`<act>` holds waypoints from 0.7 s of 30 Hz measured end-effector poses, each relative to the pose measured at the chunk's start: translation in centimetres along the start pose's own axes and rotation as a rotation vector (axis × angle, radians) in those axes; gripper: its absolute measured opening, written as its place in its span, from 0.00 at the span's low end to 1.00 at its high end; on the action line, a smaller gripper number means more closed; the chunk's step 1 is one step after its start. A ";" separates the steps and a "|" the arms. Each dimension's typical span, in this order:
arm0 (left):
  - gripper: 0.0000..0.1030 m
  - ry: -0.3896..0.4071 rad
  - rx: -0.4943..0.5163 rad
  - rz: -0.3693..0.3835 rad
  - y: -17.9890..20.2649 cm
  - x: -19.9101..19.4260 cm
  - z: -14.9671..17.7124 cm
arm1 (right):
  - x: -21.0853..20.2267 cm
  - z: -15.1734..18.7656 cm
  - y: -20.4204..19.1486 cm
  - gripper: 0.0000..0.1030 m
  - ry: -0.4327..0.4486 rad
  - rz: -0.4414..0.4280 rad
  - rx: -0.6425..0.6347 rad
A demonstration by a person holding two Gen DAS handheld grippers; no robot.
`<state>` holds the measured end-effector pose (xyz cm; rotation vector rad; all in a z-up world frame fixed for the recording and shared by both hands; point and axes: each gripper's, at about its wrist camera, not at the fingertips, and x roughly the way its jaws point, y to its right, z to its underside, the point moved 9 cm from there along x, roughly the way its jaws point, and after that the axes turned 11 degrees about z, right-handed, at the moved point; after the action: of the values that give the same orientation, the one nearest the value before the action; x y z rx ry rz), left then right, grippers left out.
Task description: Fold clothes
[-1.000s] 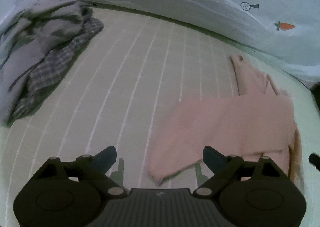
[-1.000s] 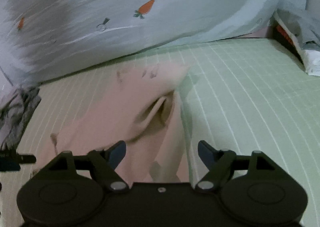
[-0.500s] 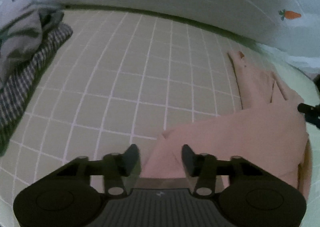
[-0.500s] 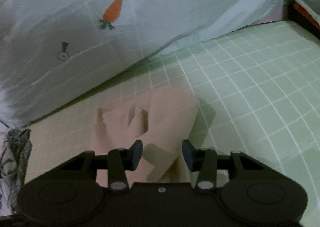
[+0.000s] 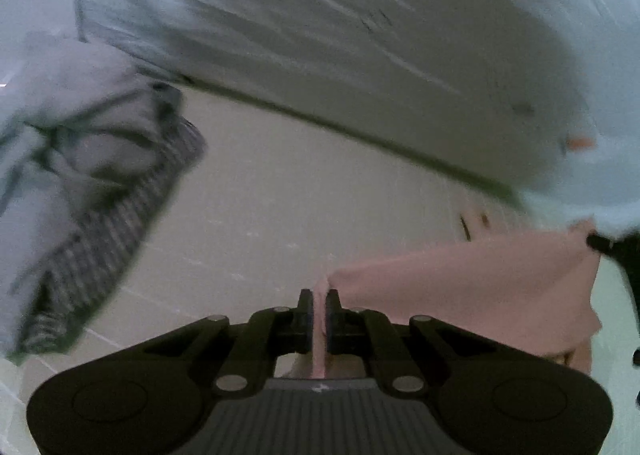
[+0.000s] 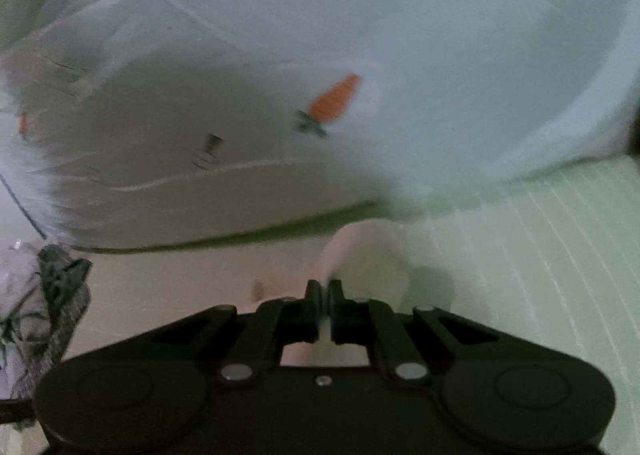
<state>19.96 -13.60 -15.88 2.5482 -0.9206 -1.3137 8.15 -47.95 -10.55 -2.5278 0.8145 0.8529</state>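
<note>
The pink garment (image 5: 460, 279) is soft, matt cloth. At nine o'clock in the left wrist view, the heap of clothes (image 5: 80, 183) looks like woven checked fabric under smooth grey cloth. The bed sheet (image 6: 540, 239) is matt, gridded cotton-like cloth. The quilt (image 6: 360, 35) looks smooth, printed with carrots. Both grippers' bodies look like matt black plastic with shiny metal pins.

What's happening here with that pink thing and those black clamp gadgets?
A person is folding laundry on a bed, with a handheld gripper in each hand. The left gripper is shut on one edge of a pink garment, and the right gripper is shut on another part of it, so the cloth is stretched between them above the green checked sheet. A heap of unfolded grey and plaid clothes waits to one side.
</note>
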 end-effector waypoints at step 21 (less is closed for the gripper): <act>0.76 -0.147 -0.004 -0.110 0.5 -2.1 7.0 | -8.7 12.0 3.5 0.80 -0.118 0.287 -0.002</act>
<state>13.42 -11.72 -18.50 2.5604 -0.8099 -1.5504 -4.93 -41.25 -14.53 -2.3692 1.1544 1.0806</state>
